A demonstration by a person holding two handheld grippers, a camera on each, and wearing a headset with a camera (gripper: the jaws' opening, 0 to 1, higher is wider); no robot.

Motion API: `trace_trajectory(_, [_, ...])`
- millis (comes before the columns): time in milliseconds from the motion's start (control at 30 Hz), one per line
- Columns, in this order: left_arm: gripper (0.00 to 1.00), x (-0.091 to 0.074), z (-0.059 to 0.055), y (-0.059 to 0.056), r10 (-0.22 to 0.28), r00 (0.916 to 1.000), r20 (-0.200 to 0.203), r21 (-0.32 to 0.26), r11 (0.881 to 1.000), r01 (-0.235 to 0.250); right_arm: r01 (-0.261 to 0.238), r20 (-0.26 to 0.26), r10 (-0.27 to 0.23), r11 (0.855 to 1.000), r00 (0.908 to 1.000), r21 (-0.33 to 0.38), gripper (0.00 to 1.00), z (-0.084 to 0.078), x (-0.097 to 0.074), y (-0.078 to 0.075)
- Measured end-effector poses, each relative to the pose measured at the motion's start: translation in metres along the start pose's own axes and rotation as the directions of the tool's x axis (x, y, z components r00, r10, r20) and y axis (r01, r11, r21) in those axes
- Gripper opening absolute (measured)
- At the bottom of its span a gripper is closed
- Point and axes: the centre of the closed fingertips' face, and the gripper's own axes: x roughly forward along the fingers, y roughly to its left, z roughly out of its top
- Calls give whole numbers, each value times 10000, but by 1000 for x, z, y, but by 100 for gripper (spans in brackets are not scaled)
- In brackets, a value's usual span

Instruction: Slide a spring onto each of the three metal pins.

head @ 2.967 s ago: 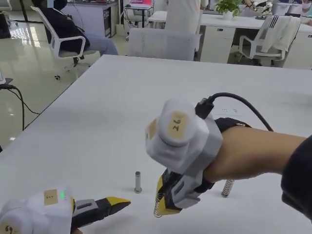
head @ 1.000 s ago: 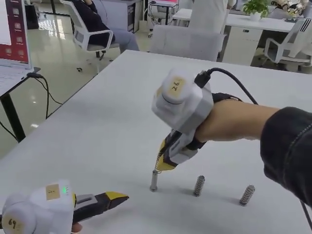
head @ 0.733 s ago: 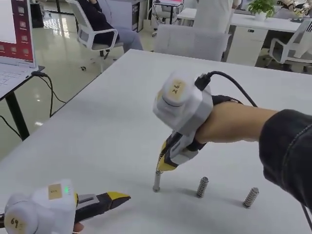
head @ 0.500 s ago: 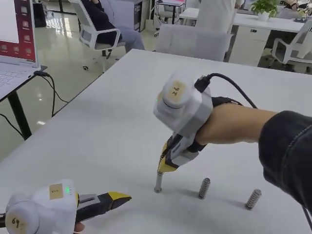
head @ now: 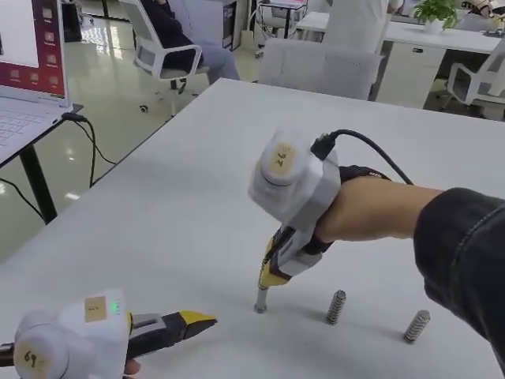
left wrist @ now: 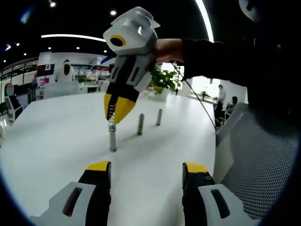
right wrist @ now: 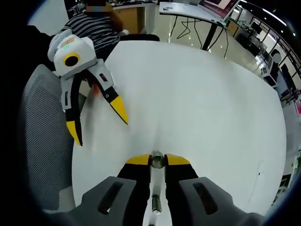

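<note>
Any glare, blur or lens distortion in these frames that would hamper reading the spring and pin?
Head view: evenly lit and sharp, only faint shadows by the pin, glare on the floor. Left gripper view: fisheye curves the table edge; ceiling lights streak. Right gripper view: table washed bright, the spring between the jaws slightly soft.

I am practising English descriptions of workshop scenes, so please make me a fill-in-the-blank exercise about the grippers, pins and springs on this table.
1. The right gripper is shut on a ____.
2. It holds this over the bare pin, which stands farthest ____ of the three in the head view.
3. The number of pins already wearing a spring is ____.
4. The left gripper holds nothing, and its jaws are ____.

Missing words: spring; left; two; open.
</note>
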Motion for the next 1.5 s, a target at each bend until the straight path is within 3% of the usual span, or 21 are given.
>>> trace_trajectory(800, [56,-1,-1,4,117,9999,-37,-17,9999,-117,-263,-578,263,9997,9980,13,8,-11,28,4])
trace_trajectory(1500, [56,-3,-2,5,172,9998,-97,-3,9999,-172,-488,-534,493,9988,9974,99,9,-16,41,12])
